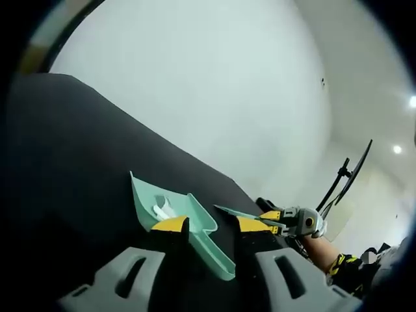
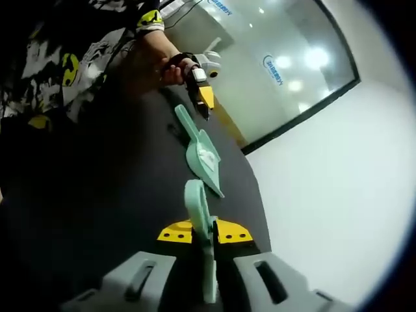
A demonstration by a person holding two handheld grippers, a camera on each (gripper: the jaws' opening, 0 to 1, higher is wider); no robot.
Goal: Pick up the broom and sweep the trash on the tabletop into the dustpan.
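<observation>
On black tabletop (image 1: 78, 169): left tool (image 1: 205, 225) gripping dustpan (image 1: 179, 214), right tool (image 2: 205, 232) gripping broom (image 2: 198, 214); no legible writing.

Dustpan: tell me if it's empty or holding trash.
Holding trash: white crumpled bits lie inside the mint dustpan on the black tabletop, also seen in the right gripper view.

1 dustpan (image 1: 188, 224), 1 broom (image 2: 198, 214), 1 white trash scrap (image 1: 164, 209), 2 grippers.
</observation>
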